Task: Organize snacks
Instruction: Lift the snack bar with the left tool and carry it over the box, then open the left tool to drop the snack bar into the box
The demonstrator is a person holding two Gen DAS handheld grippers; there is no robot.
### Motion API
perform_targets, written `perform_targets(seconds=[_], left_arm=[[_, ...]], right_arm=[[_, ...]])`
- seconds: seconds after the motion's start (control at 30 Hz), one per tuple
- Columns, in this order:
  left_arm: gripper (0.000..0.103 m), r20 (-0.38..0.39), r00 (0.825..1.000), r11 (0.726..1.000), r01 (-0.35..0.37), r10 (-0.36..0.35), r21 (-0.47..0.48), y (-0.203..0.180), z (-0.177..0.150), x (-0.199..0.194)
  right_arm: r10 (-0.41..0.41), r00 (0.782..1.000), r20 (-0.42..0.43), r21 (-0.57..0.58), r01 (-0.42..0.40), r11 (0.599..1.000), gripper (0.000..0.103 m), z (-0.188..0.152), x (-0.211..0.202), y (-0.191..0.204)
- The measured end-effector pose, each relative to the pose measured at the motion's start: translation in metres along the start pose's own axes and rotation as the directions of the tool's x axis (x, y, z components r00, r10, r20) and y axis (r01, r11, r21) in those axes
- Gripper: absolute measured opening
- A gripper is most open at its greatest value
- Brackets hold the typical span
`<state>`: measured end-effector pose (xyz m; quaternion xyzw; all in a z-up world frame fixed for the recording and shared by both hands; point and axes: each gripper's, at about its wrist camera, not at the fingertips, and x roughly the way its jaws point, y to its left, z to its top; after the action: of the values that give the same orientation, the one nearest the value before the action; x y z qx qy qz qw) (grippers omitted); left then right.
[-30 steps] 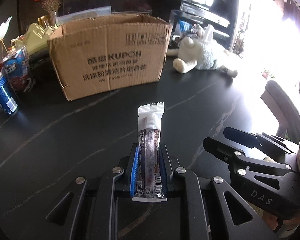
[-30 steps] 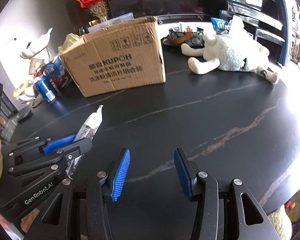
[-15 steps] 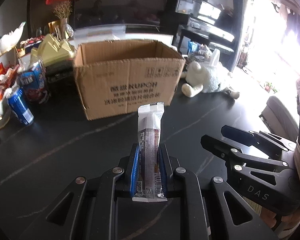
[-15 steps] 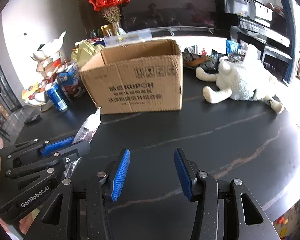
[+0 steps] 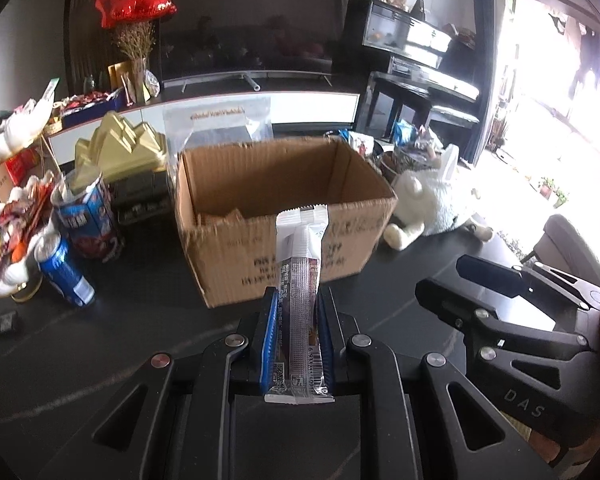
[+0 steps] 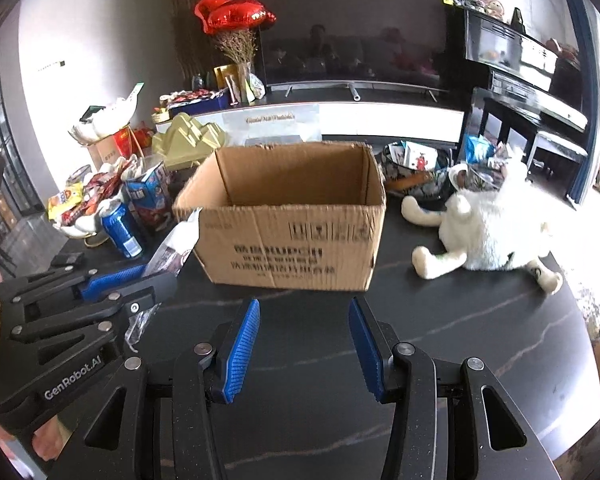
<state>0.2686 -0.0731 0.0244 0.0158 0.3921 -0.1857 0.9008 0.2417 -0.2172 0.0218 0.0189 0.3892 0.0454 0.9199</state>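
My left gripper (image 5: 298,300) is shut on a long snack bar in a clear and white wrapper (image 5: 302,264), held upright above the dark table, in front of an open cardboard box (image 5: 284,216). The bar's top overlaps the box's front wall in view. In the right wrist view the same left gripper (image 6: 140,276) with the snack bar (image 6: 176,244) sits left of the box (image 6: 292,232). My right gripper (image 6: 304,344) is open and empty, in front of the box; it shows at the right of the left wrist view (image 5: 460,276).
A white plush toy (image 6: 488,228) lies right of the box. A blue can (image 6: 120,230), a blue carton (image 6: 148,196) and a heap of snack packets (image 6: 84,200) stand left of it. A gold mountain ornament (image 5: 120,148) is behind. The black marble table (image 6: 460,340) extends in front.
Both grippers have risen and tilted, so the box's open inside now shows. The left gripper has carried the snack bar closer to the box. The right gripper stays open.
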Motion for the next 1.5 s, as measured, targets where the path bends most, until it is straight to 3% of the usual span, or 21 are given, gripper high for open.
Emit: perform_targets(seconds=[0.4,0.93,1.07,1.33,1.43,1.5], left_arm=[[0.020,0.023,0.999,0.999,-0.036,0.036,0.026,0.012,0.064,0.010],[0.021,-0.032,0.995,0.996,-0.090,0.089,-0.006,0.035,0.107,0.082],[0.044,-0.013,0.990,0.990,-0.140,0.139,-0.005,0.038,0.112,0.085],[0.054,-0.025,0.967,0.967,-0.255,0.254,-0.005,0.037,0.089,0.057],[0.058,-0.020,0.969,0.969,-0.245,0.245,-0.036,0.039,0.078,0.040],[0.062,-0.006,0.971,0.970,-0.237,0.237,-0.051,0.039,0.072,0.026]], right_arm=[[-0.012,1.000,-0.013,-0.017,0.012,1.000,0.048,0.063,0.016,-0.005],[-0.026,0.998,-0.060,-0.018,0.025,1.000,0.048,0.105,0.077,-0.015],[-0.036,0.997,-0.074,-0.015,0.035,0.999,0.048,0.107,0.087,-0.016],[-0.018,0.996,-0.084,-0.013,0.017,1.000,0.048,0.098,0.080,-0.015],[-0.024,0.998,-0.066,-0.020,0.023,1.000,0.058,0.093,0.069,-0.013],[-0.033,0.998,-0.052,-0.028,0.031,0.999,0.058,0.091,0.061,-0.010]])
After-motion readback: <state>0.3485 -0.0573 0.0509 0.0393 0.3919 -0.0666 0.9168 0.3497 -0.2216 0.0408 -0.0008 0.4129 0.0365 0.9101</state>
